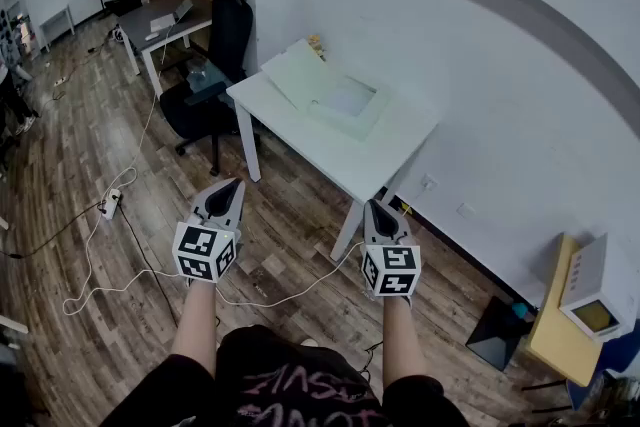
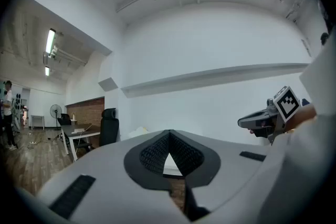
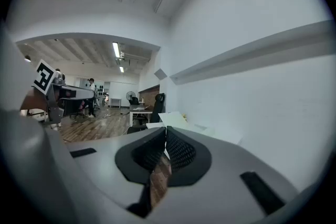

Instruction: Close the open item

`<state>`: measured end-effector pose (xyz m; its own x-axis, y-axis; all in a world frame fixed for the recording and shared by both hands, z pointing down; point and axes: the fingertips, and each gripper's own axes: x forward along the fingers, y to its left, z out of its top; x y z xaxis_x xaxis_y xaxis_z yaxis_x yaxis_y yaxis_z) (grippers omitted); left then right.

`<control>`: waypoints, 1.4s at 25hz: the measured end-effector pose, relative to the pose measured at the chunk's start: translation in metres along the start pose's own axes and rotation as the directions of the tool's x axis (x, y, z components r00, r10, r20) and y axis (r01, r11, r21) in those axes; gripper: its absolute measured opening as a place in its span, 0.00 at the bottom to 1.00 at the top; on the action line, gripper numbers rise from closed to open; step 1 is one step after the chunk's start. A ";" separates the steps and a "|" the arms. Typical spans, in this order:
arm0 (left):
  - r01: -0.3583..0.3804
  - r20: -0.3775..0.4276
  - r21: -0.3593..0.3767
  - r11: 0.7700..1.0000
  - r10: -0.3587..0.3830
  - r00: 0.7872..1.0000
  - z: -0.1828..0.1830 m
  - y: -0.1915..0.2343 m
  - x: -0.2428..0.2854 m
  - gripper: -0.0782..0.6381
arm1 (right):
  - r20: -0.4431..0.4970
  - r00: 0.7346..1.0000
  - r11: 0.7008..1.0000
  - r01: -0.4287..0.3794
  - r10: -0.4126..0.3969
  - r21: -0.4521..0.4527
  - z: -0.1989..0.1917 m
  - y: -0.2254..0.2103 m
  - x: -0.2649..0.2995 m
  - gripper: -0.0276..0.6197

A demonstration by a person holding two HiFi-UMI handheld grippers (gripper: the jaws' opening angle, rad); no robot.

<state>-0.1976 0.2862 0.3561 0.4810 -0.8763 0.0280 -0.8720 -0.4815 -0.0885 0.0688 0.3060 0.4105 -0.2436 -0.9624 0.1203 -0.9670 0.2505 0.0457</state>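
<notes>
A flat white box [image 1: 345, 103] lies open on the white table [image 1: 400, 140] against the wall, its lid [image 1: 298, 75] folded back to the left. Both grippers hover over the wooden floor, well short of the table. My left gripper [image 1: 228, 185] is shut with nothing in it, and so is my right gripper [image 1: 376, 207]. In the left gripper view the jaws of the left gripper [image 2: 169, 134] meet at the tips, with the right gripper [image 2: 262, 120] off to the side. The right gripper view shows the closed right gripper [image 3: 164, 131] pointing toward the box lid [image 3: 173, 118].
A black office chair [image 1: 215, 45] stands at the table's left end, with a grey desk [image 1: 165, 20] behind it. Cables and a power strip [image 1: 112, 203] lie on the floor at left. A yellow cabinet [image 1: 555, 320] with a white device is at right.
</notes>
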 end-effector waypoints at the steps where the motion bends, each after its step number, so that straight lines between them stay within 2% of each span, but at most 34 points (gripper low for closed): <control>1: 0.000 0.000 -0.003 1.000 0.000 1.000 0.000 0.000 0.000 0.13 | 0.002 1.000 1.000 -0.002 0.002 0.001 0.001 0.000 0.000 0.08; 24: -0.023 -0.034 0.001 1.000 0.023 0.999 -0.011 -0.002 0.015 0.13 | 0.000 0.999 0.999 -0.034 0.034 0.014 -0.009 -0.013 0.018 0.08; 35: 0.010 -0.038 -0.006 1.000 -0.010 0.999 -0.026 0.019 0.082 0.13 | -0.004 1.000 1.000 -0.005 0.005 0.012 -0.017 -0.039 0.075 0.08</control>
<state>-0.1770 0.2048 0.3821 0.4860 -0.8714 0.0668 -0.8677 -0.4902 -0.0825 0.0897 0.2262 0.4348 -0.2483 -0.9607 0.1244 -0.9666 0.2541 0.0327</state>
